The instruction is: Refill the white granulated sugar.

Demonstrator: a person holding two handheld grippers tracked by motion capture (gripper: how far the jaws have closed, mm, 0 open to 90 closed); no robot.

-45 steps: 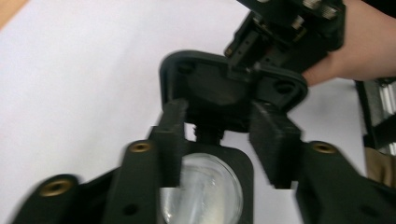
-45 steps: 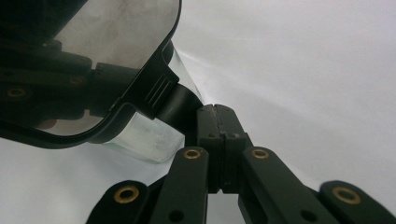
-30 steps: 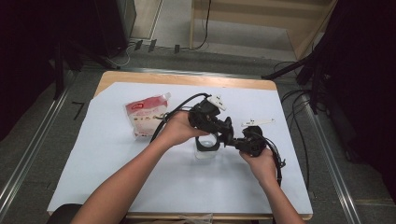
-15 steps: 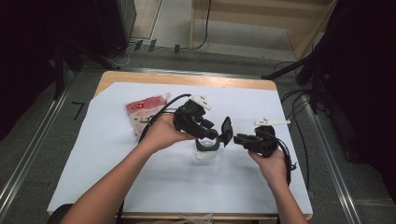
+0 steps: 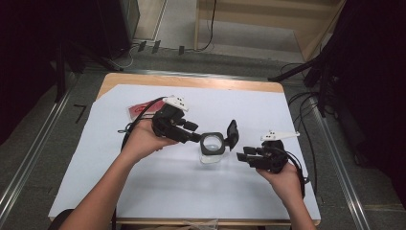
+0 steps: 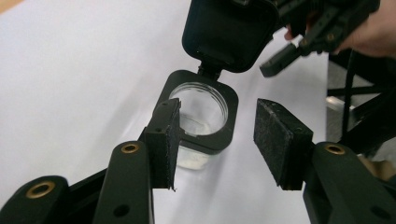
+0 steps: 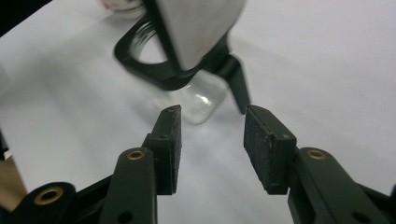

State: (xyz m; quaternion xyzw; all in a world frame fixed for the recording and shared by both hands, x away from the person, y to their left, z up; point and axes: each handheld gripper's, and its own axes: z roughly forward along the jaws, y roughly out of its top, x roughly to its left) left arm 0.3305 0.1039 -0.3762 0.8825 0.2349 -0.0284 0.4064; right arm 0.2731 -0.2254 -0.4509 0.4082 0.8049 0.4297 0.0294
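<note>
At about nine o'clock from the table's (image 5: 143,201) middle lies a red packet (image 5: 139,111), partly hidden behind the left hand (image 5: 141,141); it is untouched and plays no part just now. The left gripper (image 5: 198,138) reaches in from nine o'clock toward the jar (image 5: 212,146), a clear glass pot with a black square collar standing near the centre of the white sheet; its jaws have just been opening and stand spread, one pad (image 6: 168,135) close alongside the collar (image 6: 201,116), the other well off, so nothing is pinched. The hinged black lid (image 5: 232,134) stands flipped up at the jar's three o'clock side. Further toward three o'clock the right gripper (image 5: 242,156) sits apart from the jar; its jaws too have just been opening, spread on empty air, pads (image 7: 268,144) clear of the glass (image 7: 198,102).

With both grips released, the jar stands unsupported; I judge the raised lid could swing shut, or a careless brush from the nearby left pad could tip the light pot over.
</note>
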